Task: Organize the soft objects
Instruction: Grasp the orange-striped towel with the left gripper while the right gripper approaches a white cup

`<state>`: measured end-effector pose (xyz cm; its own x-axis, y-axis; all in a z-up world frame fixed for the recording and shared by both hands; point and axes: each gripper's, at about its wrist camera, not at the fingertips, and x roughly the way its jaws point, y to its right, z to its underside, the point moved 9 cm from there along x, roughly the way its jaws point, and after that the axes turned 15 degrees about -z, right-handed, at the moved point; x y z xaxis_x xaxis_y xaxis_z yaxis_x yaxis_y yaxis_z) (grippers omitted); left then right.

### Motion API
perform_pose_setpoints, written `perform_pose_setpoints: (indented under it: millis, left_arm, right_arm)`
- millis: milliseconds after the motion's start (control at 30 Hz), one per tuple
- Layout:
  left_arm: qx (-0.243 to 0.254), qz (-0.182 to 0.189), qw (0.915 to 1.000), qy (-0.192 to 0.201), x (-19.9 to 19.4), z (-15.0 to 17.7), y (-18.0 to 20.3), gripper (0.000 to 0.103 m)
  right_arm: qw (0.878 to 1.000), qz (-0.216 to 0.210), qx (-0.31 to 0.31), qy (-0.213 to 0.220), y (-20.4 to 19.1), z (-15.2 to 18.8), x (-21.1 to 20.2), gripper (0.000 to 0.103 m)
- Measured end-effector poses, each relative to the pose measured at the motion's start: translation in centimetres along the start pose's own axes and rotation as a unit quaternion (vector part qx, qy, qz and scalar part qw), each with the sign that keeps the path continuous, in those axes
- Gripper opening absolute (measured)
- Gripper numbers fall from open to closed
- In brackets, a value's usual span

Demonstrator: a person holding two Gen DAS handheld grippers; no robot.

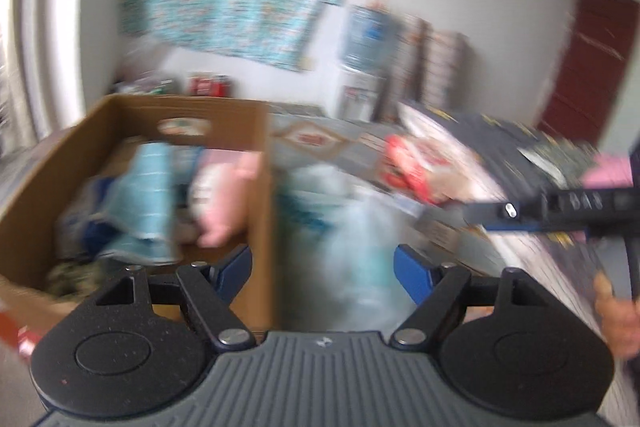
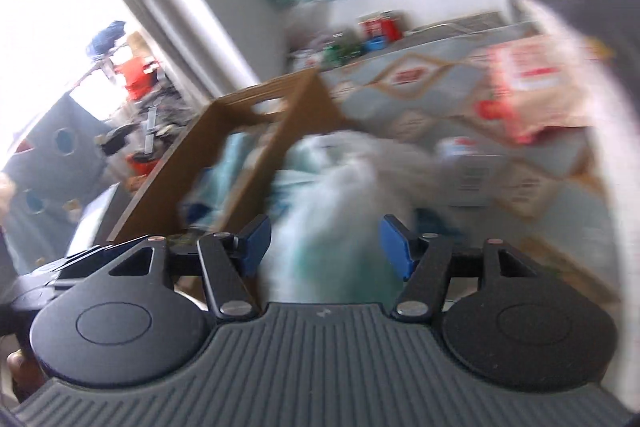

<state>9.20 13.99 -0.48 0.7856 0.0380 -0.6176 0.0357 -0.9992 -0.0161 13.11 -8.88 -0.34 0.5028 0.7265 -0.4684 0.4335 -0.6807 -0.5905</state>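
From the left wrist camera, the left gripper [image 1: 323, 267] stands released, its two blue pads apart with nothing pressed between them. Ahead of it and to its left sits one open cardboard box [image 1: 240, 131], and the box's near corner wall runs down toward the gap between the jaws. Inside the box lie at least two soft items: one light blue cloth [image 1: 150, 195] and, to its right, one pink soft thing [image 1: 224, 203]; further dark fabric lies lower in the box, too blurred to count. Just ahead and outside the box lies one pale whitish-teal bundle [image 1: 352, 227] on a patterned bedspread [image 1: 312, 137]. To the right, the right gripper [image 1: 448, 217] reaches in from the edge, seen side-on, with one hand [image 1: 618, 311] below it. From the right wrist camera, the right gripper [image 2: 325, 247] is also released, its two blue pads apart. The same pale bundle [image 2: 340, 195] fills the view between and beyond them; motion blur hides whether the pads touch it. The cardboard box [image 2: 288, 95] stands ahead and to the left, tilted in the frame, with blue cloth [image 2: 236, 155] showing inside. One red and white package [image 2: 532, 83] lies ahead to the right on the bedspread [image 2: 420, 75].
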Motion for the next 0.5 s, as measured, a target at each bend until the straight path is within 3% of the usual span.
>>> perform_pose_setpoints:
  millis: [100, 267, 500]
  left_arm:
    - [0.062, 0.033, 0.9975, 0.008, 0.4, 0.9, 5.3, 0.079]
    - [0.174, 0.069, 0.9819, 0.031, 2.0, 2.9, 13.1, 0.079]
    - [0.307, 0.089, 0.9465, 0.047, 5.8, 5.7, 20.8, 0.078]
  right_arm:
    - [1.0, 0.023, 0.001, -0.013, 3.4, -0.4, -2.1, 0.062]
    - [0.998, 0.023, -0.024, -0.061, 7.4, -1.6, -2.9, 0.07]
    - [0.99, 0.024, -0.085, -0.11, 11.2, -2.9, -1.2, 0.071]
